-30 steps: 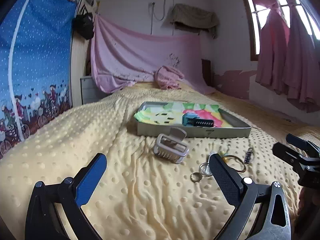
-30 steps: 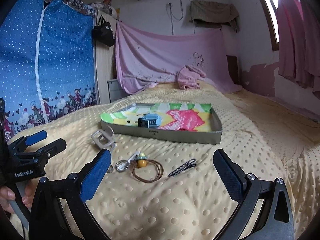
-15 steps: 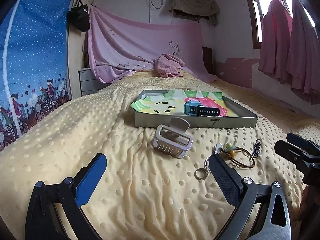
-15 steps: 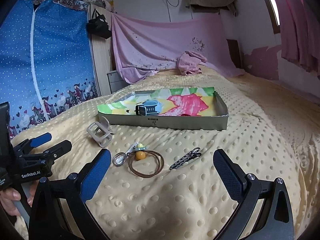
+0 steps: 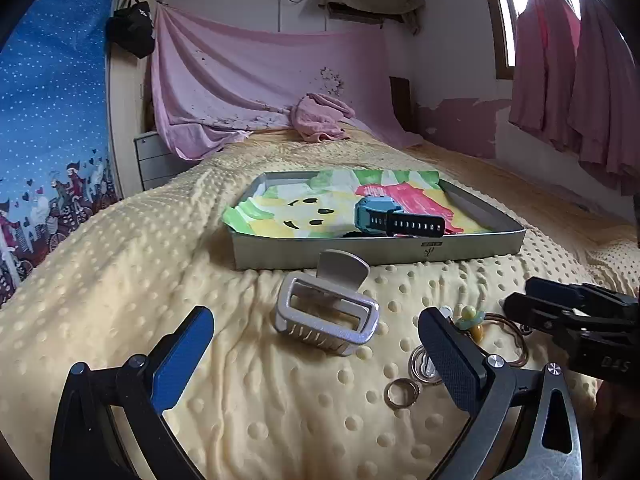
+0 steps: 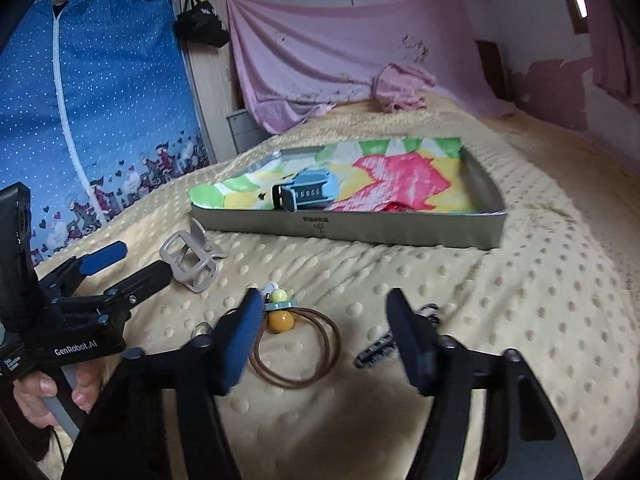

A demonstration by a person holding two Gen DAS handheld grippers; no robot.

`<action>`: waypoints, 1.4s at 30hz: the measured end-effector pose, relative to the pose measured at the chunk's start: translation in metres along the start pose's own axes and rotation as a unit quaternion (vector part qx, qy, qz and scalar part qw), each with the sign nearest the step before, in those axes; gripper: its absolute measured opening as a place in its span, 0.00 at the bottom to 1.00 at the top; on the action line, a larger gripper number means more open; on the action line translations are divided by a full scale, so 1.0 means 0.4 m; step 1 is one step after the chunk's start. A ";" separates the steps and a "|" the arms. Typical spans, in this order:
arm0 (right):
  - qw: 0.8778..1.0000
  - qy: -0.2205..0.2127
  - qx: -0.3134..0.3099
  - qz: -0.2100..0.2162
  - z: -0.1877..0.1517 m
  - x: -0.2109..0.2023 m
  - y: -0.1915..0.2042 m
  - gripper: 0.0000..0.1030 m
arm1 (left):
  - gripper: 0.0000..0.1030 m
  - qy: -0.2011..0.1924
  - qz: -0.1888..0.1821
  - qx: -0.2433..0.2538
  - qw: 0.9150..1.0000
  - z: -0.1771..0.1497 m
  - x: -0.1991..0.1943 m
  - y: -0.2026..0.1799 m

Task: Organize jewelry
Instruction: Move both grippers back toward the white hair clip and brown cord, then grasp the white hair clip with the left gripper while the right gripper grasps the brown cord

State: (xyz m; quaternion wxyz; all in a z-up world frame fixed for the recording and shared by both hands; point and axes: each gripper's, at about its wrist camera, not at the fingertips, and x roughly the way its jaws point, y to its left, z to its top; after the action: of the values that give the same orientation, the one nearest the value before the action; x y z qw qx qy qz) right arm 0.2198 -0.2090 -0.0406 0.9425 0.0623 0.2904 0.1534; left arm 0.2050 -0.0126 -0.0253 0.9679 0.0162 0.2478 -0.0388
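Left gripper (image 5: 316, 354) spread wide, holding nothing, low over dimpled yellow blanket (image 5: 120, 280). Right gripper (image 6: 322, 334) also parted and unloaded, straddling brown cord hair tie (image 6: 304, 354) with yellow bead. Near it: metal rings (image 5: 400, 392), a striped clip (image 6: 378, 350). Beyond, silver rectangular claw clip (image 5: 326, 316). Farthest, grey tray (image 5: 360, 252), bright paper lining, blue watch (image 5: 380, 218) inside.

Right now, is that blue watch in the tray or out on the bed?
In. The blue watch lies on the colourful paper inside the grey tray.
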 end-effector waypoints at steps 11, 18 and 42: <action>0.999 0.040 -0.017 0.028 -0.018 0.086 0.037 0.46 | 0.82 0.031 -0.026 -0.033 0.999 0.005 0.078 0.032; 0.997 0.057 -0.044 0.020 -0.022 0.112 0.061 0.36 | 0.67 0.025 -0.033 -0.011 0.999 -0.001 0.071 0.009; 0.997 0.030 -0.010 0.067 -0.025 0.101 0.042 0.21 | 0.63 0.015 -0.022 -0.016 1.000 -0.017 0.045 0.003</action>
State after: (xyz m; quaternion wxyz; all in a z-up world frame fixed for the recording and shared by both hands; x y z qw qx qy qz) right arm 0.2417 -0.1798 -0.0668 0.9216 0.0672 0.3119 0.2209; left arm 0.2175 -0.0123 -0.0398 0.9630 -0.0043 0.2635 -0.0562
